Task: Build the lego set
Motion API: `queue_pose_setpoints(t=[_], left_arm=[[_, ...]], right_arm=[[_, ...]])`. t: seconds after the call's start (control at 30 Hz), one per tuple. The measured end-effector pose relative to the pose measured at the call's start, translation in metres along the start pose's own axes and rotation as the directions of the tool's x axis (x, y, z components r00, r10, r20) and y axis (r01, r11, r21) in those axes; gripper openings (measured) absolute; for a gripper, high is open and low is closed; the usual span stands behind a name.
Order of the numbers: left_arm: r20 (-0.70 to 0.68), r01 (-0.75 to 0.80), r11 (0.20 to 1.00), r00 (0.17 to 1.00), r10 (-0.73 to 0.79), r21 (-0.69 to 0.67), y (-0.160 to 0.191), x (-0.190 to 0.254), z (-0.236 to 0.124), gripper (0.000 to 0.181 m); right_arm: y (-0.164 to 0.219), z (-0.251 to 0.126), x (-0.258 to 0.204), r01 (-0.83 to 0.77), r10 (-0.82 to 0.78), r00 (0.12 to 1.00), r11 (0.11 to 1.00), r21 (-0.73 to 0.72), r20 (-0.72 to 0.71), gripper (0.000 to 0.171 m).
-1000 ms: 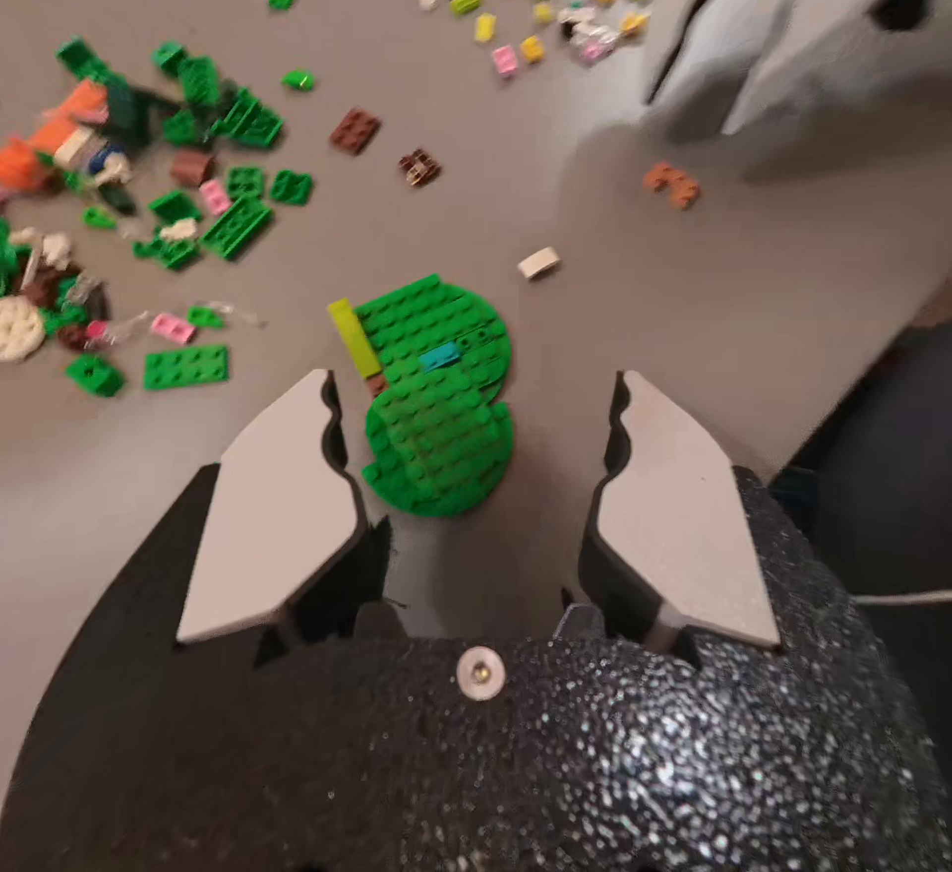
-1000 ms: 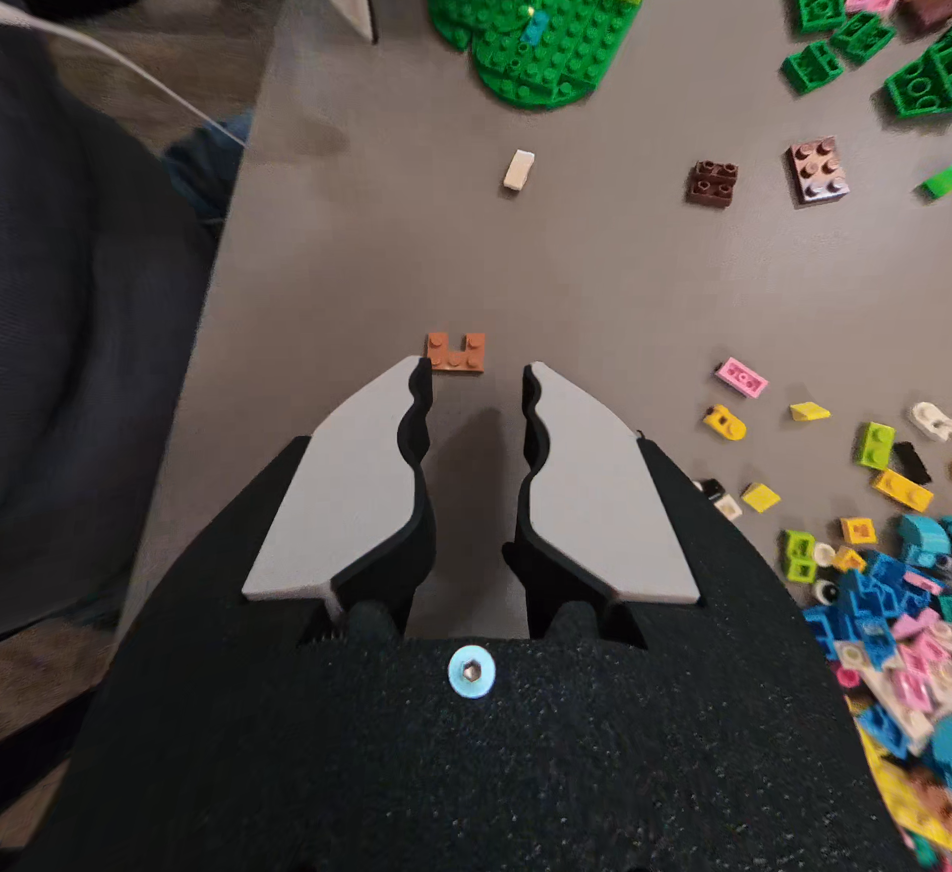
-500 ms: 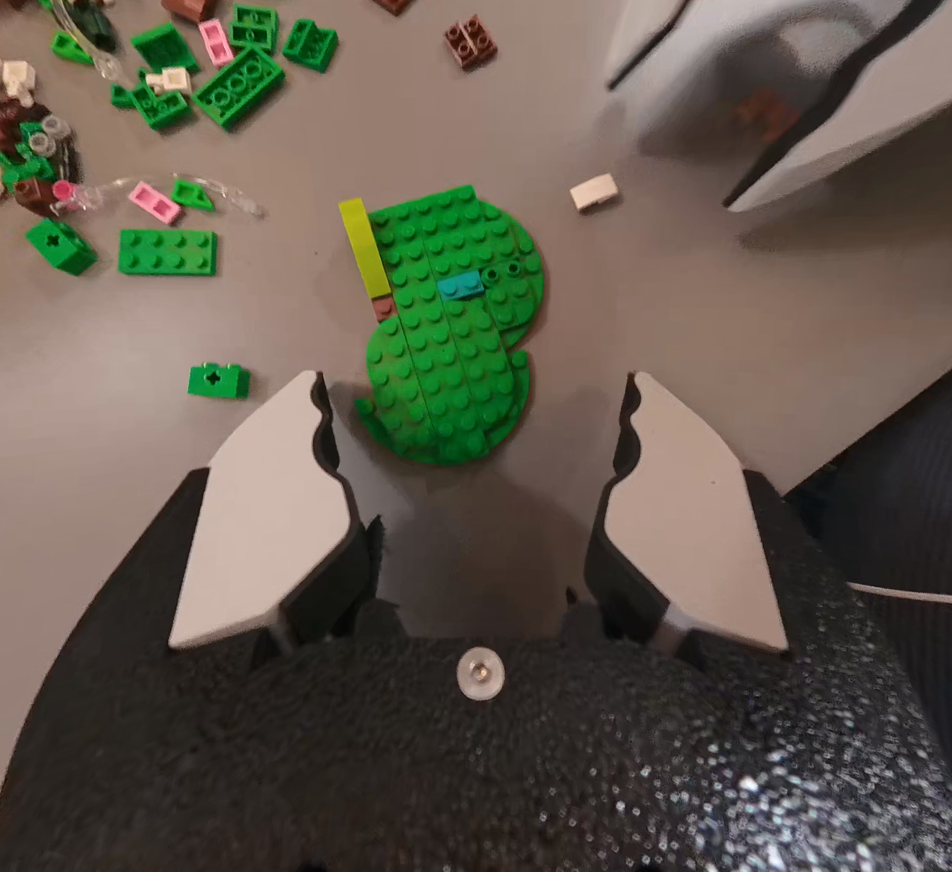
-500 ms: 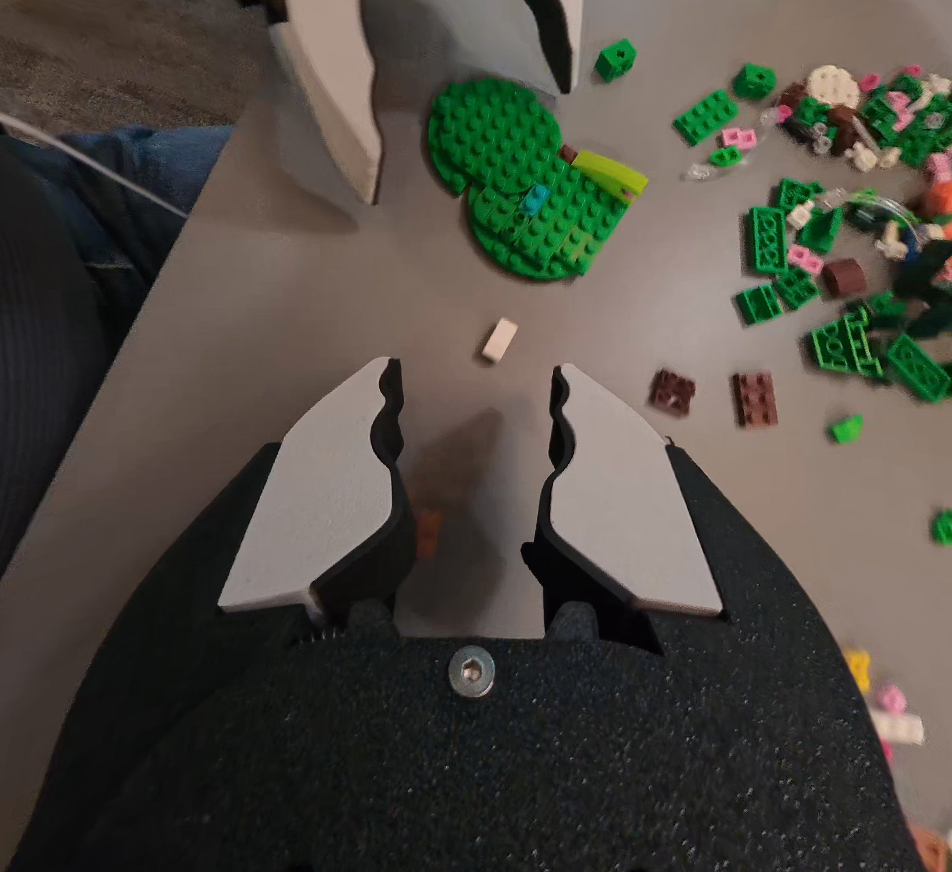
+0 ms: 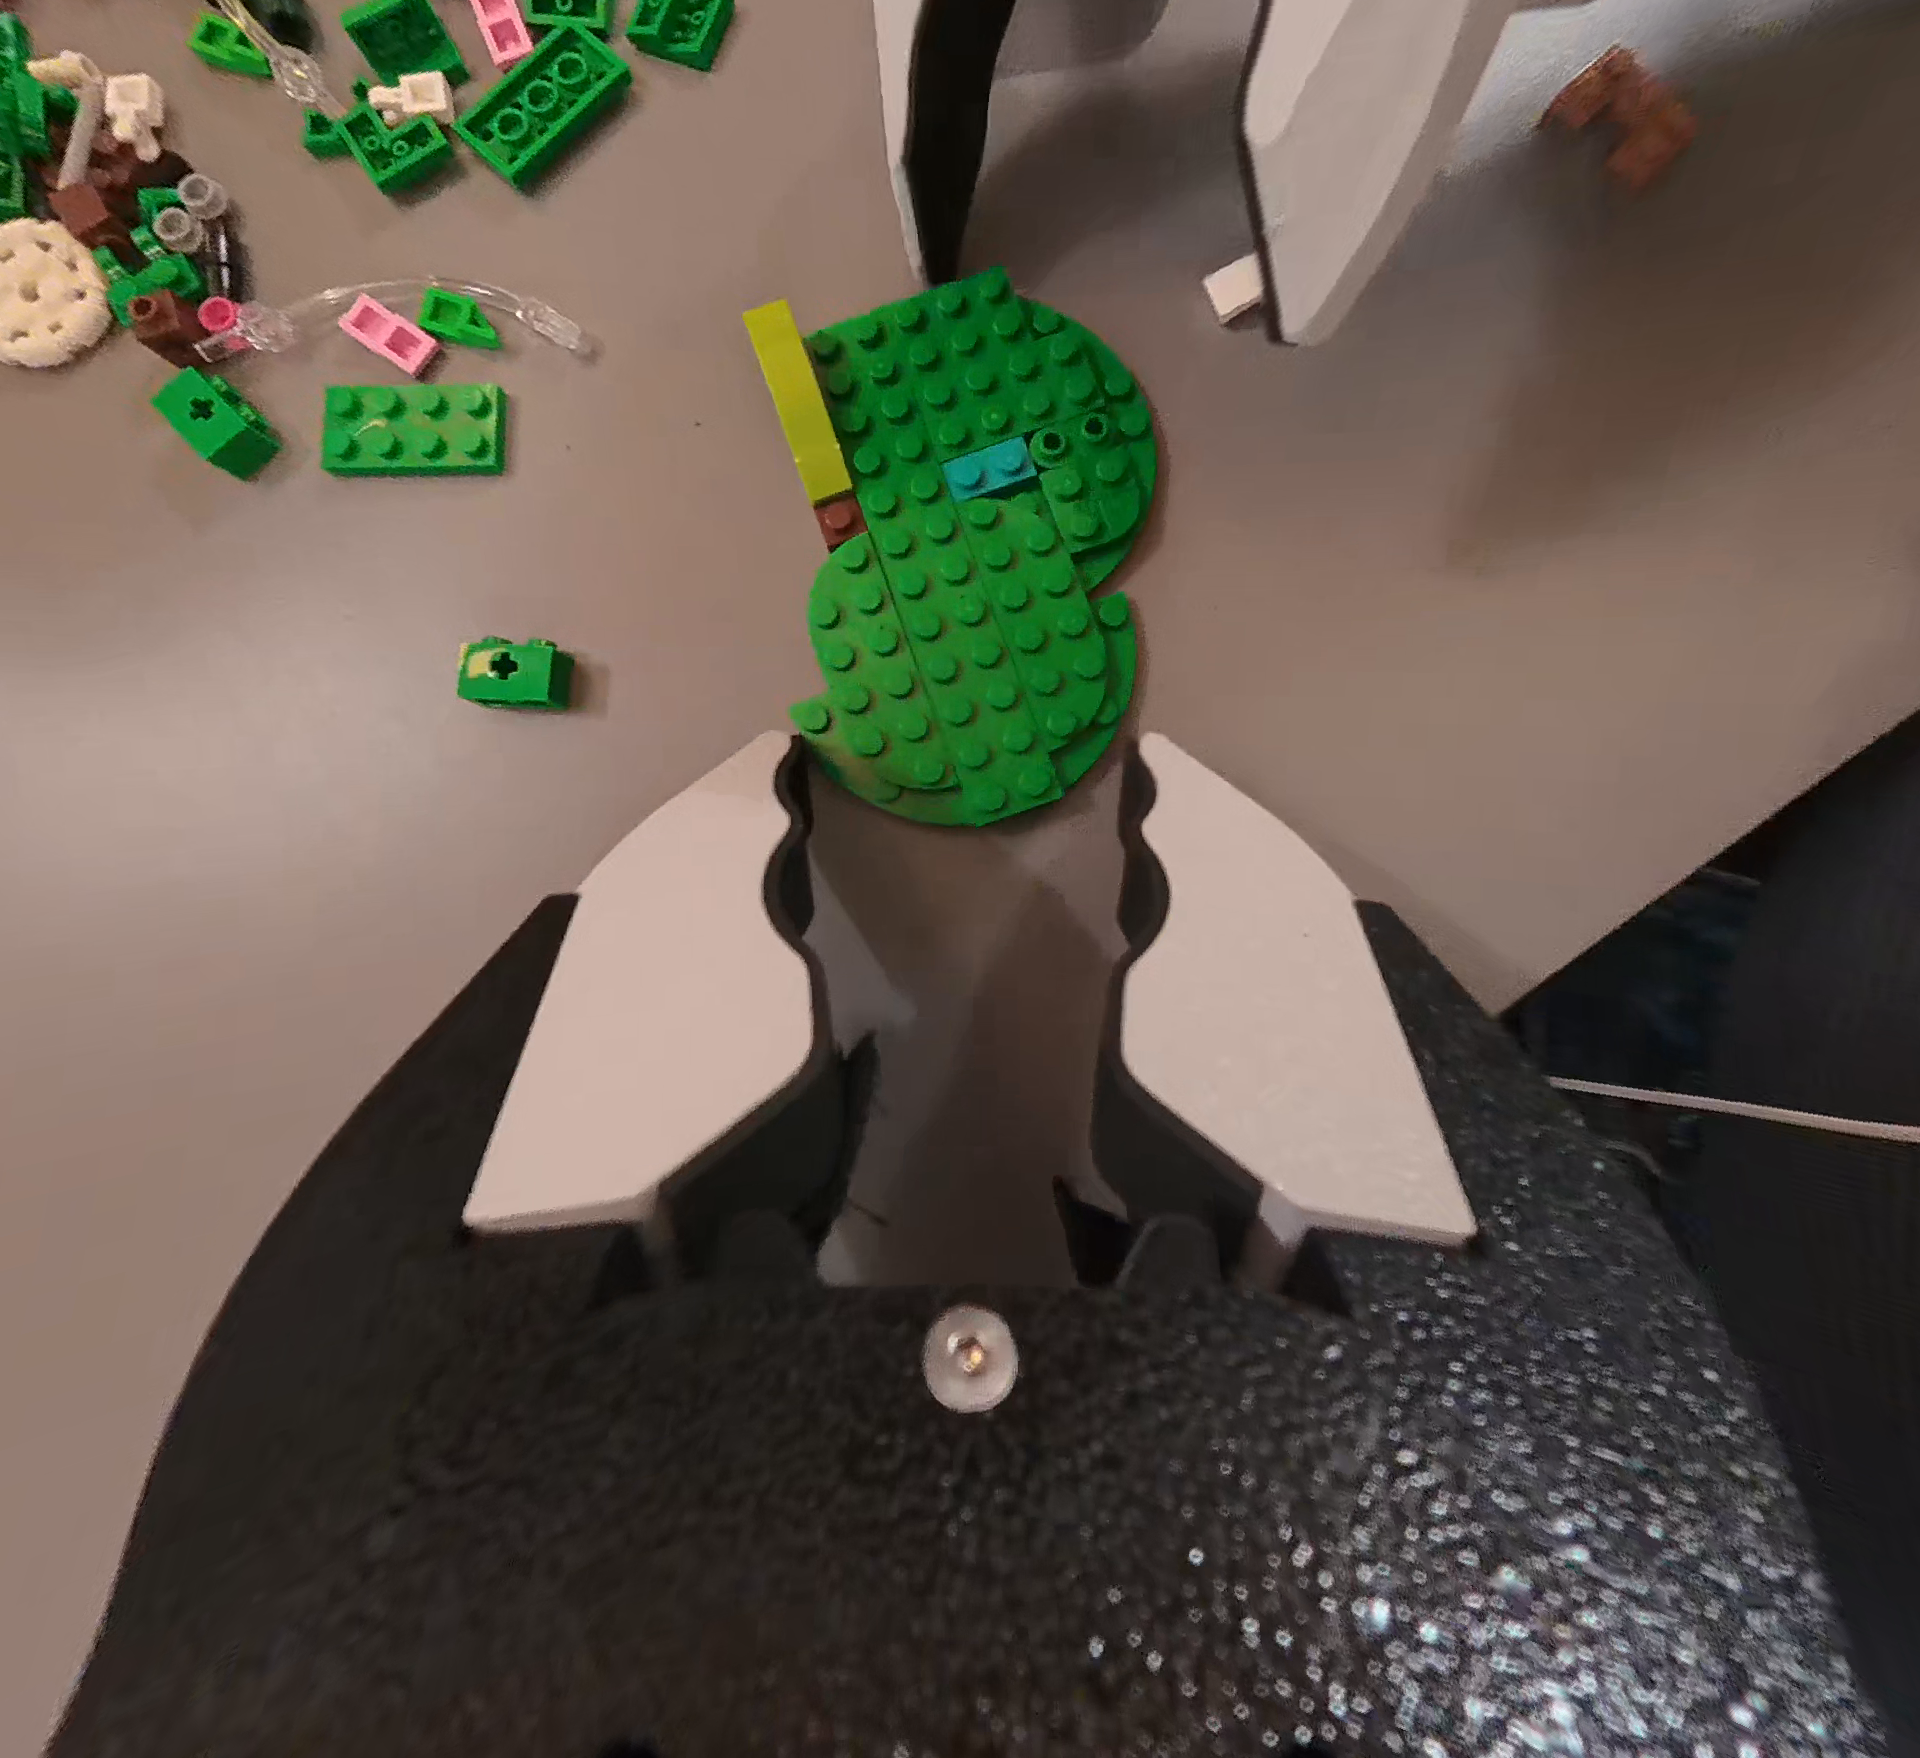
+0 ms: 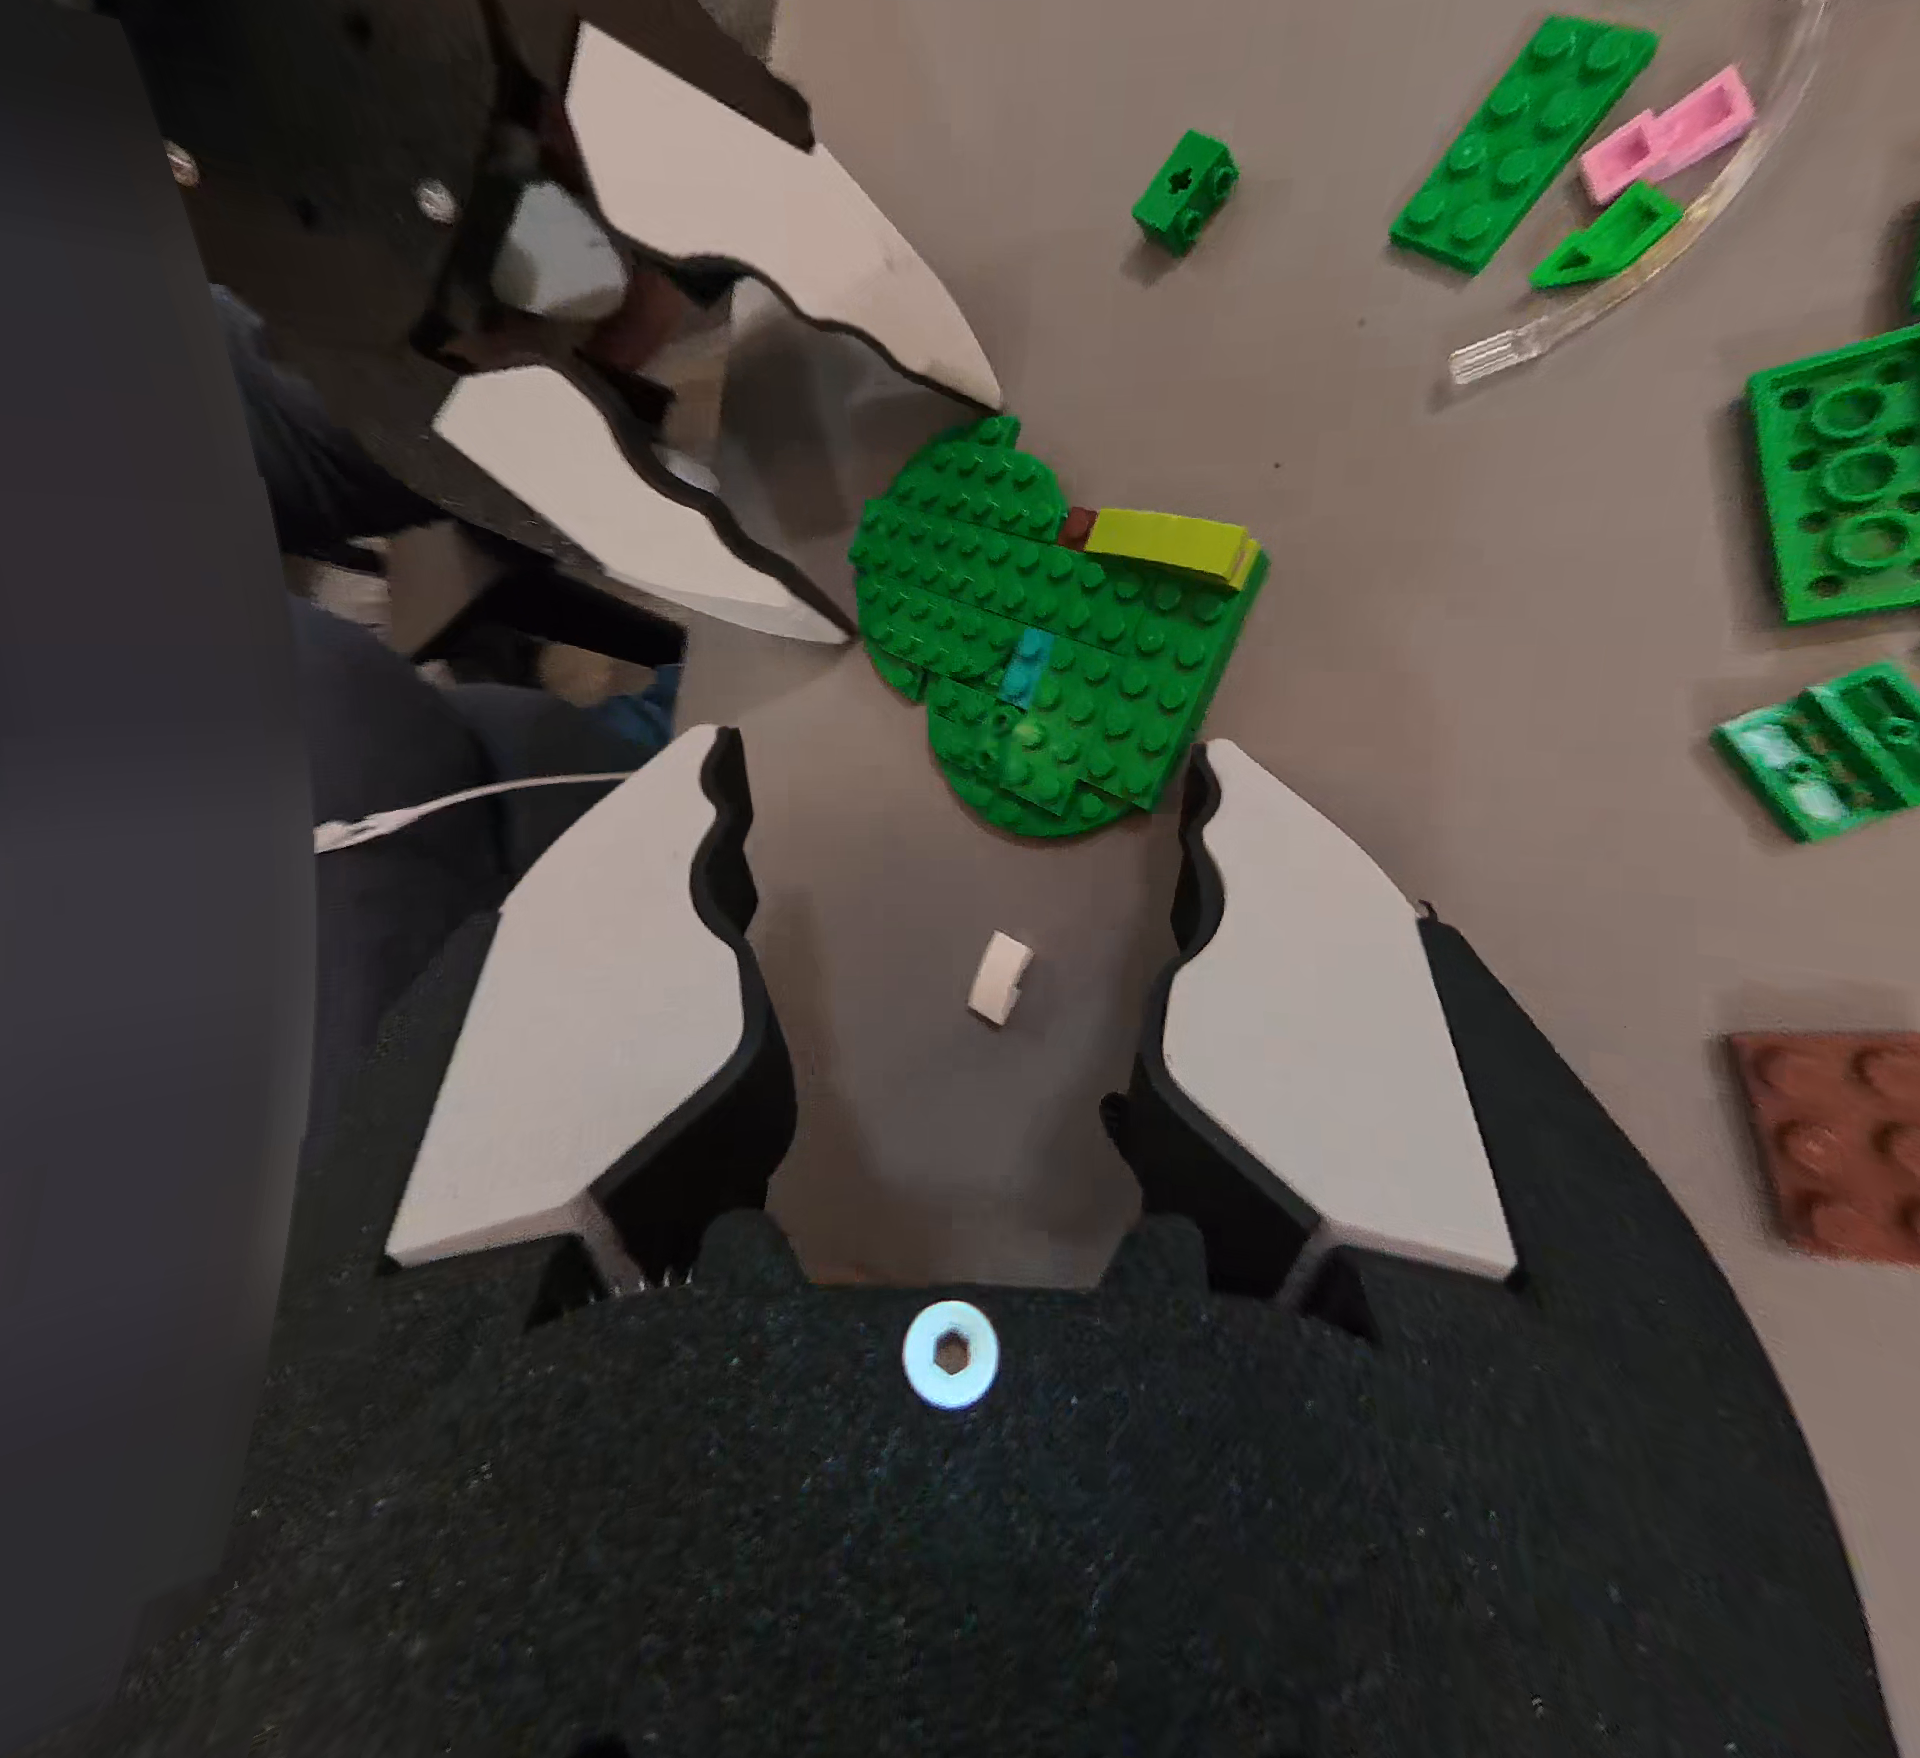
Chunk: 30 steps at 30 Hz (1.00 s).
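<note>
Two grippers: both are being held at the green lego base plate [image 5: 977, 586], from opposite ends, on the grey table [image 5: 312, 773].
Left gripper [image 5: 961, 752]: jaws are being held partly open, nothing gripped; the near rounded edge of the plate is lying just between the fingertips, one tip [image 5: 764, 758] touching or almost touching the plate's rim.
Right gripper [image 6: 961, 752]: jaws are being held wide open, nothing gripped; the plate's far lobe is sitting just ahead of the tips, slightly toward the right finger.
White piece [image 6: 1000, 976]: a small loose part is lying on the table between the right gripper's fingers, apart from both.
Plate detail: a lime bar [image 5: 798, 399] is being carried along one edge, with a small brown piece [image 5: 840, 524] at its end; a teal tile [image 5: 987, 472] is sitting near the middle.
Loose parts: green bricks [image 5: 540, 103] and pink pieces [image 5: 387, 334] are lying well to the left of the plate in the left wrist view; a green holed brick [image 5: 514, 669] is lying alone nearer the left gripper.
Brown plate [image 6: 1839, 1147]: lying beside the right gripper's right finger, blurred.
</note>
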<state>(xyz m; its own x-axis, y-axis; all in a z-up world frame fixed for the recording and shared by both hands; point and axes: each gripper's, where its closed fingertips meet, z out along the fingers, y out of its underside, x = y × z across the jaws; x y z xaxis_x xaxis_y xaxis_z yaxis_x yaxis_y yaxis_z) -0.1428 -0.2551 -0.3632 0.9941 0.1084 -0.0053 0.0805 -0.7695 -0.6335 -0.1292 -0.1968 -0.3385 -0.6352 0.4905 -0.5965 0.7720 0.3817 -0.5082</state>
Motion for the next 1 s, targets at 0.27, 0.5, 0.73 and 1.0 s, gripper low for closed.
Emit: queue_pose_setpoints(t=[0.27,0.5,0.73,1.0], left_arm=[[-0.006,0.000,1.000,1.000,0.000,0.020,0.000,0.001,-0.001,0.060],[-0.036,-0.008,0.998,0.999,0.011,0.058,-0.004,0.006,0.002,0.063],[-0.266,0.021,0.986,0.964,0.024,0.163,-0.016,0.026,-0.007,0.009],[-0.467,0.086,0.986,0.884,-0.010,0.141,-0.019,0.040,-0.014,0.008]], right_arm=[[-0.015,-0.008,-0.015,-0.128,0.102,0.963,0.988,0.091,0.251,0.082],[-0.036,-0.020,-0.040,-0.045,-0.067,0.927,0.957,0.286,0.368,0.053],[-0.029,-0.013,-0.026,0.178,-0.218,0.967,0.947,0.266,0.130,0.052],[-0.009,0.000,-0.045,0.344,-0.354,0.919,0.935,0.086,0.176,0.059]])
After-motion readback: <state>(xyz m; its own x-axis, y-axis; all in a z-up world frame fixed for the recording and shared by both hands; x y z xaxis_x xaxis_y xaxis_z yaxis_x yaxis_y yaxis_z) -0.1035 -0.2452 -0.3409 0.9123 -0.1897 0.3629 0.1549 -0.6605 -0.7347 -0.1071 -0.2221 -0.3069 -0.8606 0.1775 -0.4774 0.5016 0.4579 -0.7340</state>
